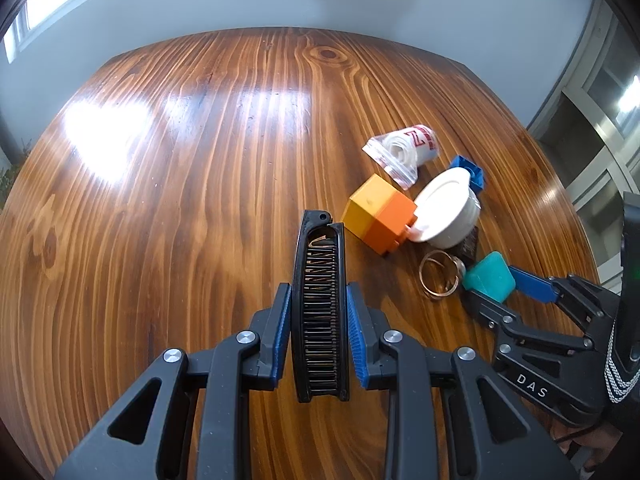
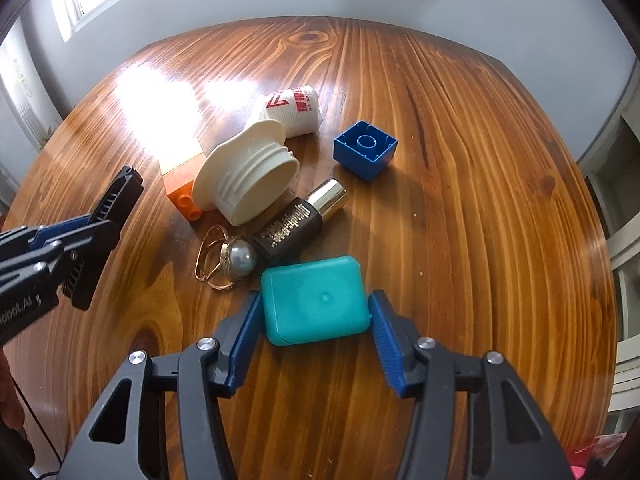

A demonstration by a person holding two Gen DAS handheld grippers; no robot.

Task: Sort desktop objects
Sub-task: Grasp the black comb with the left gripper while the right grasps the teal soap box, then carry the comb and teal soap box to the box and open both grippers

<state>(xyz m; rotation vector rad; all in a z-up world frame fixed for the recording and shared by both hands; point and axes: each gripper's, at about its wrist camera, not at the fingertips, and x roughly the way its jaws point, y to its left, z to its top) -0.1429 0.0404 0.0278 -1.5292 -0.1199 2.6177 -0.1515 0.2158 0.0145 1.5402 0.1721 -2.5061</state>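
The left gripper clamps the black folding plastic comb for sorting; the right gripper, jaws parted, straddles the teal rounded plastic case to grasp it.

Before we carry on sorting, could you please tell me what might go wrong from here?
1. The right gripper straddles the teal case, but its fingers do not clearly press it; lifting now could drop it.
2. The ring and bottle lie right beside the case and may get knocked.
3. The left gripper pinches only the comb's near end, so it could pivot.
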